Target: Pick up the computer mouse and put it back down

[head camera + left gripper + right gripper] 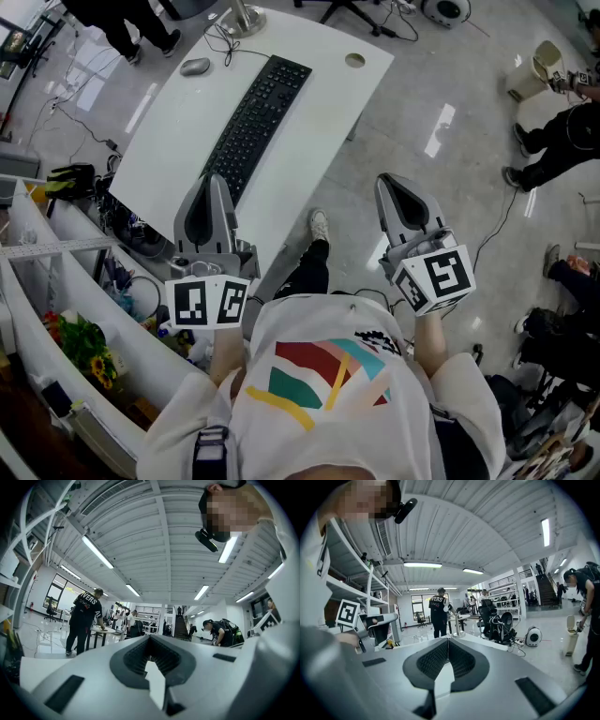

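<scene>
Currently both sets of jaws are together with nothing between them. Left gripper [150, 638] hovers at the keyboard's [255, 122] near end; right gripper [447, 641] is well off the keyboard's right side, over floor. Computer mouse [195, 66] lies on the white desk [323, 61], just past the keyboard's far left corner.

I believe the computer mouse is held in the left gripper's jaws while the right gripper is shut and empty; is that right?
Not quite: the computer mouse lies on the white desk beside the keyboard's far end, as the head view shows, and the left gripper is shut on nothing. The right gripper is indeed shut and empty.
</scene>
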`<action>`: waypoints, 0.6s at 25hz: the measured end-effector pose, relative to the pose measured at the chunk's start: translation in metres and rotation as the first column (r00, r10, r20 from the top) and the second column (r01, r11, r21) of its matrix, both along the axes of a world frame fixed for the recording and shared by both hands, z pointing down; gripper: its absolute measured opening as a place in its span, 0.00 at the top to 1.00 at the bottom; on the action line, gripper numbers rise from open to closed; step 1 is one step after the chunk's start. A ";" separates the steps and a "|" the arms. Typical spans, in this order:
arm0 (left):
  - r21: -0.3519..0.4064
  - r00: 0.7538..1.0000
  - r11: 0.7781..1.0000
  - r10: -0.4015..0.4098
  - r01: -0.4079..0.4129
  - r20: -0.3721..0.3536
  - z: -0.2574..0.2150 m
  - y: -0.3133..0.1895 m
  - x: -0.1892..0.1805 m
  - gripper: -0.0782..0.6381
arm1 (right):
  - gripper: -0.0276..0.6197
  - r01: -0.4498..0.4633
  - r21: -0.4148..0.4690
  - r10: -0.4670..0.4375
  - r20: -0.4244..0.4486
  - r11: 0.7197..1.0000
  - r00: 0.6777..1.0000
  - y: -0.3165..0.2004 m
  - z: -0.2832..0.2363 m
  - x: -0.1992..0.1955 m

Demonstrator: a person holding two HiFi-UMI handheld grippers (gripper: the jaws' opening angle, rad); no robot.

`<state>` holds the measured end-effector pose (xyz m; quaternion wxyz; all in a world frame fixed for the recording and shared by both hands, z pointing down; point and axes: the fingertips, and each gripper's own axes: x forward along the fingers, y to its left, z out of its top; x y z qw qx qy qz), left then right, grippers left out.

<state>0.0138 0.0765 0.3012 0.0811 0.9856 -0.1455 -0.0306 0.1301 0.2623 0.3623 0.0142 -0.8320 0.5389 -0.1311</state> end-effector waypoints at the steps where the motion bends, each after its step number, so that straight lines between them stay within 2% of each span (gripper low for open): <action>1: -0.001 1.000 1.000 0.005 -0.005 -0.001 0.000 -0.009 0.012 0.83 | 0.94 0.008 0.021 -0.008 0.010 1.000 1.000 -0.011 -0.003 0.012; 4: 0.000 1.000 1.000 0.002 -0.002 -0.004 -0.001 -0.036 0.045 0.83 | 0.94 0.041 0.063 -0.042 0.023 0.997 0.999 -0.048 -0.011 0.048; 8: -0.021 0.998 0.998 -0.059 0.059 -0.008 0.002 -0.078 0.071 0.83 | 0.94 0.109 0.043 -0.110 0.014 0.993 0.994 -0.102 -0.014 0.083; 11: -0.049 0.994 0.993 -0.106 0.106 -0.007 0.003 -0.104 0.083 0.83 | 0.94 0.168 0.030 -0.168 0.017 0.985 0.986 -0.139 -0.019 0.096; 15: -0.047 0.989 0.988 -0.146 0.146 -0.010 -0.006 -0.115 0.086 0.83 | 0.94 0.209 0.035 -0.211 0.037 0.977 0.977 -0.165 -0.026 0.099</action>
